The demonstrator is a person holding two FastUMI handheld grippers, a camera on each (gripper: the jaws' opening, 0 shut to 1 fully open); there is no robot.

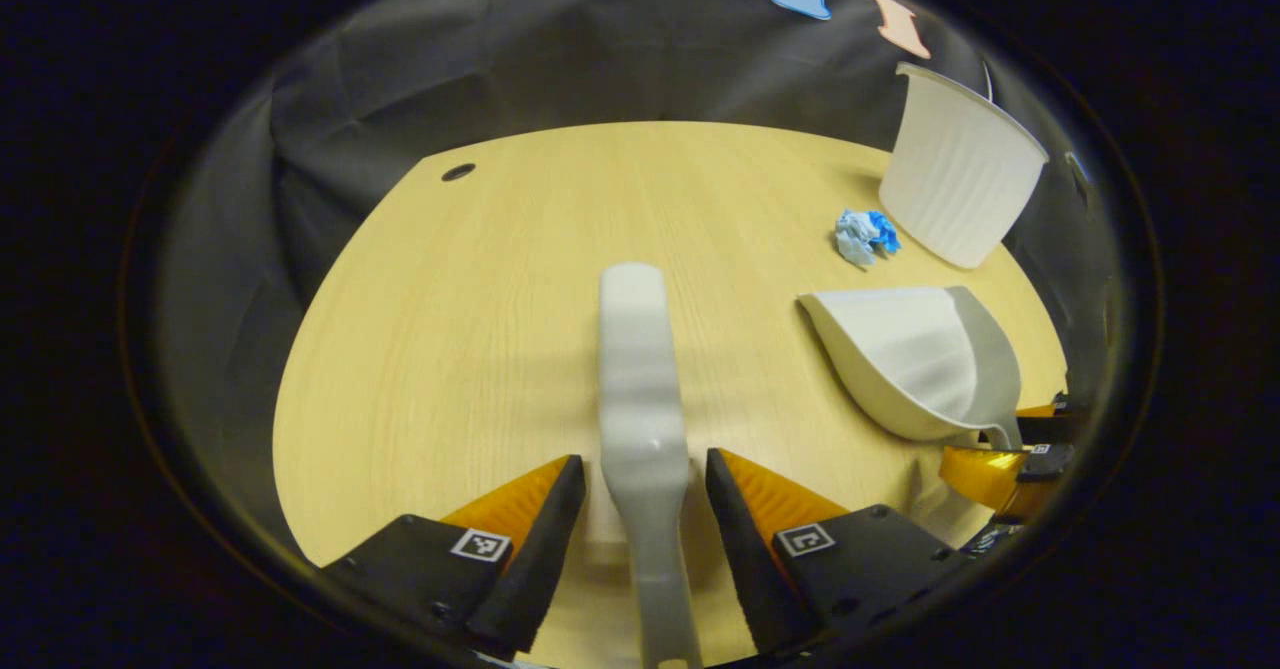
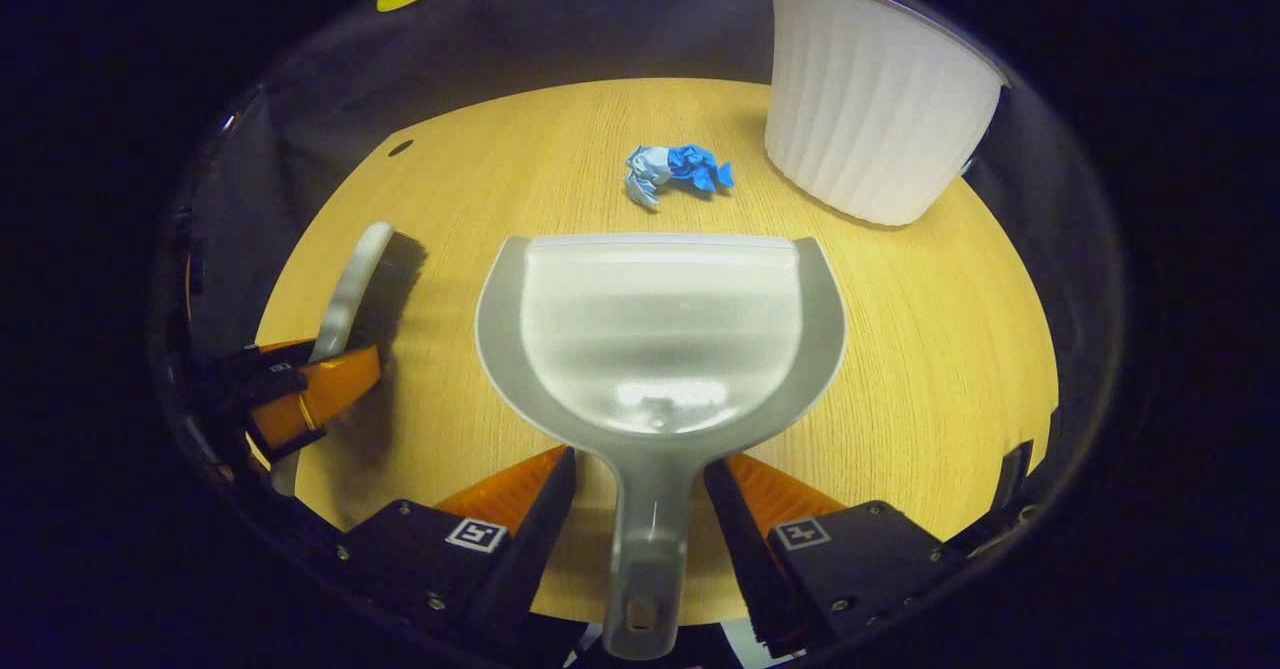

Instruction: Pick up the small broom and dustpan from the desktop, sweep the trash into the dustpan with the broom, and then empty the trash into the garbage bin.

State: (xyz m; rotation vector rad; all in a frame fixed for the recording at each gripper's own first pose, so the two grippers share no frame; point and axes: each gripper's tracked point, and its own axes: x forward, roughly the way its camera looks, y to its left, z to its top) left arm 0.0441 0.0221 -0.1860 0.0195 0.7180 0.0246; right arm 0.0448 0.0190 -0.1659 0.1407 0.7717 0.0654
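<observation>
Left gripper view: left gripper (image 1: 645, 474) low over the worktop (image 1: 450, 329), jaws spread either side of the broom (image 1: 640, 399) handle, a slim gap each side, long axis running straight ahead; dustpan (image 1: 915, 359) off to the right near the crumpled blue trash (image 1: 865, 236) and white garbage bin (image 1: 960, 179).

Right gripper view: right gripper (image 2: 640, 489) level and low, jaws parted around the dustpan handle, contact impossible to tell, pan mouth pointing ahead toward the trash; broom at left, bristles down, between the other gripper's orange fingers (image 2: 320, 389).
</observation>
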